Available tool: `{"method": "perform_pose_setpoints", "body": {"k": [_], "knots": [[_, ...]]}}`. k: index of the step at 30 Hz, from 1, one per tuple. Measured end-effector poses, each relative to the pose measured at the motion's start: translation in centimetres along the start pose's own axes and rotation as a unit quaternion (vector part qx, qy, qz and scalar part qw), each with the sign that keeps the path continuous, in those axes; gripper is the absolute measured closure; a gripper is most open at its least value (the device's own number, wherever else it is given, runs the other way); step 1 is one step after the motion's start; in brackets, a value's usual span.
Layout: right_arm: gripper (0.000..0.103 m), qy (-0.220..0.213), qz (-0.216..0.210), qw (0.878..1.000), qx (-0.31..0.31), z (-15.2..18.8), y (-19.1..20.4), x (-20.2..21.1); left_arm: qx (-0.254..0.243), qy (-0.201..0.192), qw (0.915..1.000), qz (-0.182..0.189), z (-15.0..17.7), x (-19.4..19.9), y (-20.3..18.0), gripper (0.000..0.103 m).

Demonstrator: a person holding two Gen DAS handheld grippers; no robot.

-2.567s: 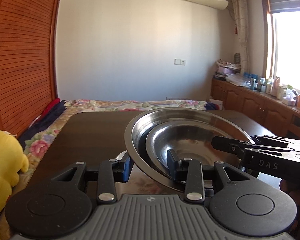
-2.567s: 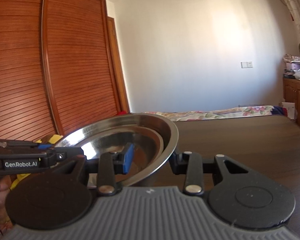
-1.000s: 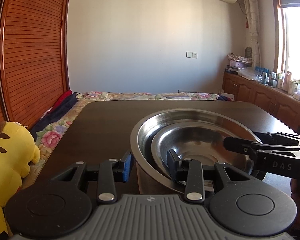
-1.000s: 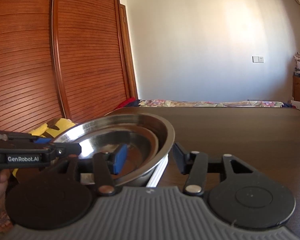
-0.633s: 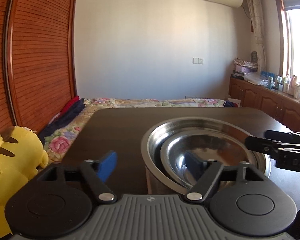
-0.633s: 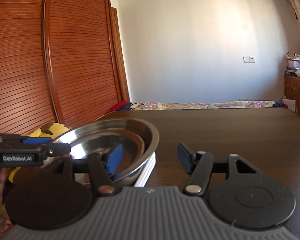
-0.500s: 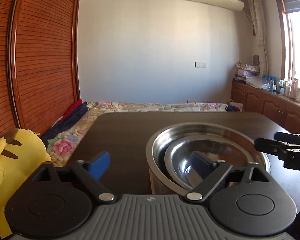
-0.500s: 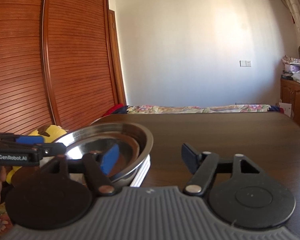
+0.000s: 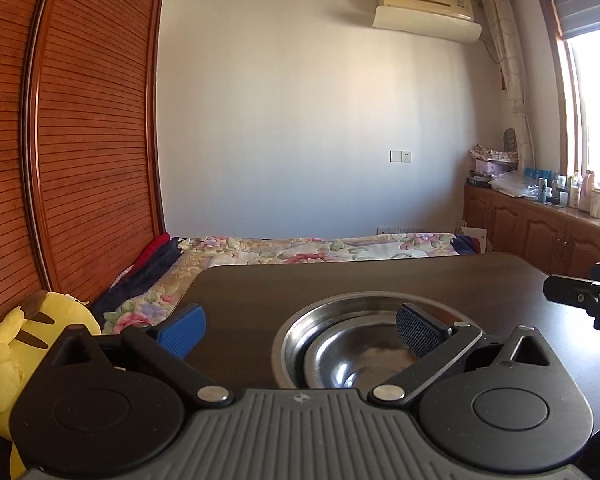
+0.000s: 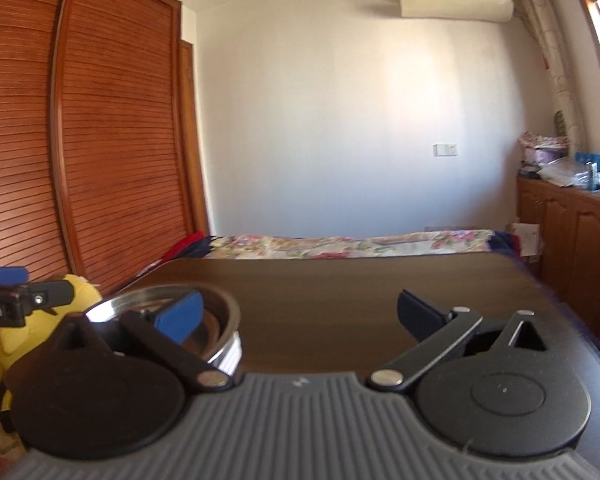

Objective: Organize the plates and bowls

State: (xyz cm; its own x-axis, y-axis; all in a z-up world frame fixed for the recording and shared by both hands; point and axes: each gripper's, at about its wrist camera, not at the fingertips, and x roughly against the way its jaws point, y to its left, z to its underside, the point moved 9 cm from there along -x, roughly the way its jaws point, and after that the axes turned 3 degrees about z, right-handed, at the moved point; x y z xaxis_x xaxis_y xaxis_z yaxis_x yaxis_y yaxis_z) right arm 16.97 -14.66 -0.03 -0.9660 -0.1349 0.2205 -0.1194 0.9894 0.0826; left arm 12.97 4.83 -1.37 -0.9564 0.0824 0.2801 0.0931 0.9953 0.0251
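Observation:
Two nested steel bowls (image 9: 340, 360) stand on the dark wooden table (image 9: 380, 280). In the right wrist view the bowls (image 10: 220, 320) rest on a white ribbed edge (image 10: 233, 354), apparently stacked plates. My left gripper (image 9: 300, 330) is opening; the big bowl's near left rim shows between its pads, untouched. My right gripper (image 10: 300, 316) is opening too, its blue pad (image 10: 180, 316) off the bowl's right rim. Each gripper shows at the edge of the other's view: the right gripper (image 9: 580, 300) and the left gripper (image 10: 20, 300).
A yellow plush toy (image 9: 20, 352) sits off the table's left side. Behind the table lies a bed with a floral cover (image 9: 320, 246). Wooden cabinets (image 9: 540, 232) with bottles line the right wall, and a slatted wardrobe (image 9: 80, 160) stands left.
Both grippers held the big bowl's rim, then let go, spread wide and drew back and up. The bowls now sit level and lower in both views.

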Motion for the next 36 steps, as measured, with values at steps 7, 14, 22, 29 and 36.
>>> {"method": "perform_pose_setpoints", "body": {"k": [7,14,22,29,36], "knots": [[0.000,-0.007,0.037,0.999,-0.005,-1.0,-1.2,1.5,-0.010,-0.001,0.9999,0.007,-1.0,0.9,-2.5,0.000],[0.000,-0.001,0.057,0.998,0.000,-1.0,-2.2,2.9,-0.018,0.005,0.9993,0.032,-1.4,1.9,-5.3,0.000],[0.000,0.001,0.067,0.998,-0.002,-0.8,-2.9,4.0,-0.032,0.016,0.9989,0.029,-0.8,2.7,-6.6,0.000],[0.000,0.004,0.071,0.997,0.002,-0.2,-3.2,4.3,-0.029,0.033,0.9987,0.025,0.8,2.9,-6.4,0.000],[0.000,0.006,0.067,0.998,0.002,0.6,-3.4,4.0,-0.026,0.048,0.9983,0.018,2.4,2.2,-5.9,0.000]]}}
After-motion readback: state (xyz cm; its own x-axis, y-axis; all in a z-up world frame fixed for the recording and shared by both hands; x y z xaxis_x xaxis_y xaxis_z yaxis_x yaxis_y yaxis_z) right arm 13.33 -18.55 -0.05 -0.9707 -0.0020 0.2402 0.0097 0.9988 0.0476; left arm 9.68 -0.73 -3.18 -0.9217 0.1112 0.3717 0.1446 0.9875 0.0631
